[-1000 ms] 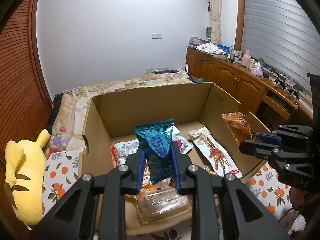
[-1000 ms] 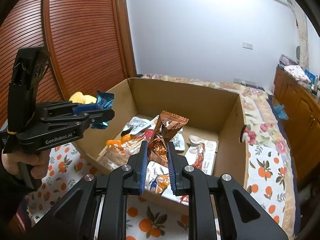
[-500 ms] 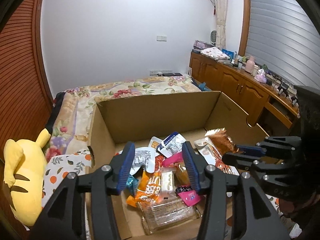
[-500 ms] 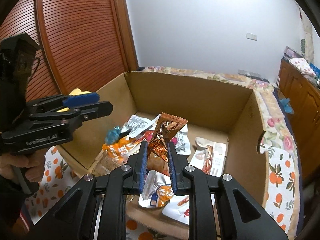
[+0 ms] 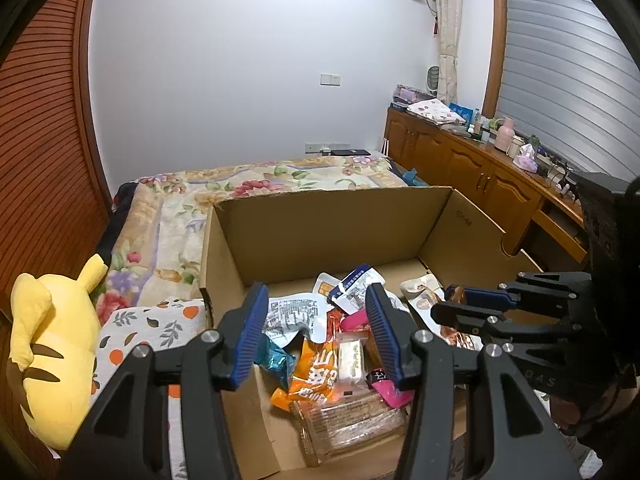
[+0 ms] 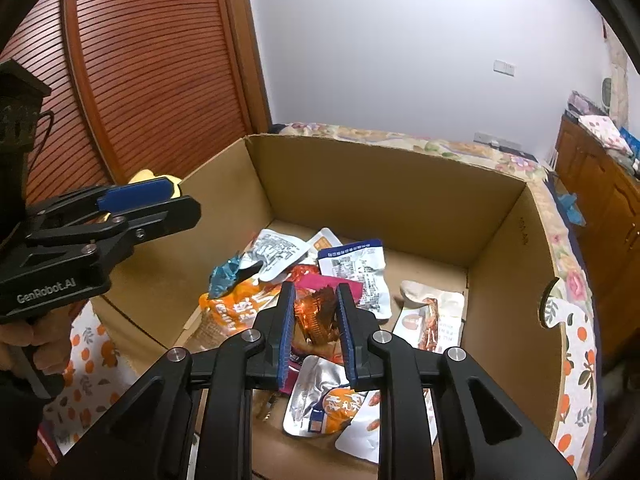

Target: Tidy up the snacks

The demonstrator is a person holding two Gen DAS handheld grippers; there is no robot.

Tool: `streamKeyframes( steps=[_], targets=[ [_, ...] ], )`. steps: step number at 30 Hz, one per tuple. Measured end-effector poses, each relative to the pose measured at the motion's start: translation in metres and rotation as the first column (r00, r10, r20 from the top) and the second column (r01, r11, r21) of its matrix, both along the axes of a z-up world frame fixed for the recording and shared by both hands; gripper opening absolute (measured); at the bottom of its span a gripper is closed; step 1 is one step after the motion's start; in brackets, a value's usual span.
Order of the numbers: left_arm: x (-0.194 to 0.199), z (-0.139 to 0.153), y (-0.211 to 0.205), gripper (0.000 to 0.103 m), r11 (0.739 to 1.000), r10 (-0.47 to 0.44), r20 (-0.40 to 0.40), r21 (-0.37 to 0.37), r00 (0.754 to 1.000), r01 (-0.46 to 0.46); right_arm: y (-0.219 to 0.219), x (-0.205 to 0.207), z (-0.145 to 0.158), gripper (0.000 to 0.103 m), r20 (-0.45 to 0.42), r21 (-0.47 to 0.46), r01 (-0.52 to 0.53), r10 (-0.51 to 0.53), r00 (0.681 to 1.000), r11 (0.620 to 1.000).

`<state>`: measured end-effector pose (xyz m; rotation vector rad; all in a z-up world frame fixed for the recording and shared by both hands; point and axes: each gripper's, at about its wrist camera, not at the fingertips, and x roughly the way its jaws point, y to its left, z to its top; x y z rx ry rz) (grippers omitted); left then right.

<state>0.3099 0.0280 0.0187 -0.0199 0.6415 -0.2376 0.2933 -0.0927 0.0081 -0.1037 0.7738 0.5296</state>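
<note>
Left wrist view: the left gripper was seen with its blue-padded jaws spread apart and nothing between them, held over the near left part of the cardboard box. Below the gap, a pile of snack packets was seen on the box floor: a teal foil packet at the near left, an orange packet beside it, a clear-wrapped white bar on top of the orange one, a magenta packet to the right, and white printed pouches farther back. A clear bag of biscuits was seen nearest the camera. The right gripper was seen at the right edge, reaching in over the box.

Right wrist view: the right gripper was clenched on a copper-orange foil snack, the packet pinched between the pads and held low over the middle of the pile inside the box. The left gripper was seen at the left, over the box's left wall, gripped by a hand. A white pouch with red print was seen lying flat at the right of the box floor, and a silver-and-orange pouch at the near side. The box was resting on a bedspread with an orange-fruit print. A yellow plush toy was seen left of the box.
</note>
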Motion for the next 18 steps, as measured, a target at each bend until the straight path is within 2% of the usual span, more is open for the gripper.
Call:
streamKeyframes(
  steps=[1, 11, 18],
  targets=[
    [0.0, 0.0, 0.0, 0.051, 1.0, -0.001, 0.0, 0.0, 1.0, 0.001, 0.001, 0.0, 0.0, 0.021, 0.005, -0.007, 0.005, -0.005, 1.0, 1.0],
    [-0.01, -0.001, -0.002, 0.051, 1.0, -0.003, 0.003, 0.011, 1.0, 0.003, -0.003, -0.004, 0.003, 0.045, 0.036, -0.025, 0.041, -0.041, 0.999, 0.999],
    [-0.032, 0.003, -0.011, 0.053, 1.0, -0.002, 0.015, 0.03, 1.0, 0.001, -0.01, -0.023, 0.011, 0.052, 0.073, -0.024, 0.064, -0.062, 0.995, 0.998]
  ],
)
